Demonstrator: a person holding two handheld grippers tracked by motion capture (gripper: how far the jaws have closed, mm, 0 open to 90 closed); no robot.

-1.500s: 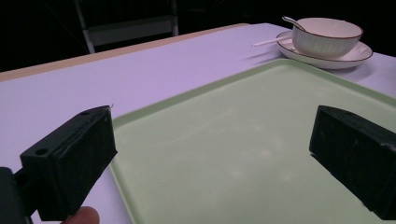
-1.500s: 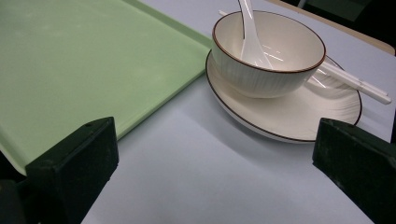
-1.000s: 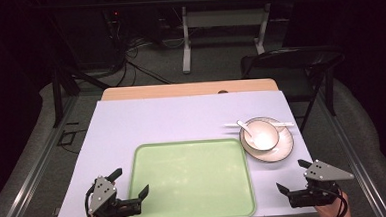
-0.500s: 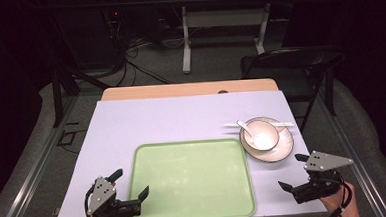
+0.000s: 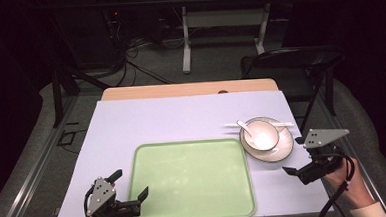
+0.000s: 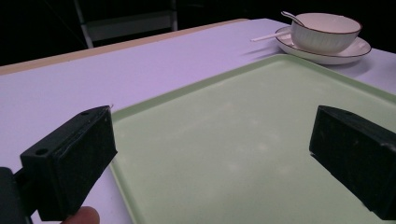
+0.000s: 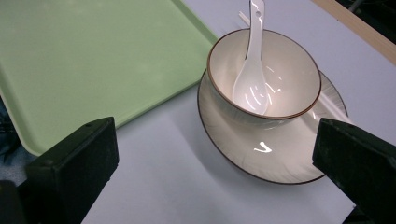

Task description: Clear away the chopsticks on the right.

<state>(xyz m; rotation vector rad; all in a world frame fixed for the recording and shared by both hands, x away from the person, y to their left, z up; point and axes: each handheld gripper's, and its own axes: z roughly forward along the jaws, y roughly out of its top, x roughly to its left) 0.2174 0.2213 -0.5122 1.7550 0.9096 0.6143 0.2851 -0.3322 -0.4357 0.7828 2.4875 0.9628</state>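
The left tongs (image 5: pixel 130 189) hang with jaws wide apart at the near left corner of the green tray (image 5: pixel 194 208); the left gripper view shows one jaw over the purple bench cover (image 6: pixel 70 79) and the other over the tray (image 6: pixel 243 140) floor. The right tongs (image 5: pixel 293 156), jaws also spread and holding nothing, sit just right of the saucer (image 5: pixel 283 151). The right gripper view looks down between them at the bowl (image 7: pixel 289 79) standing on the saucer (image 7: pixel 261 158), with a white spoon (image 7: pixel 250 70) lying in it, scoop nearer the tongs and handle pointing away over the far rim. The high view shows chopsticks (image 5: pixel 234 125) across the saucer's far edge, lying crosswise to the tongs. Beyond the bench (image 5: pixel 180 90) stands a dark chair (image 5: pixel 298 60).
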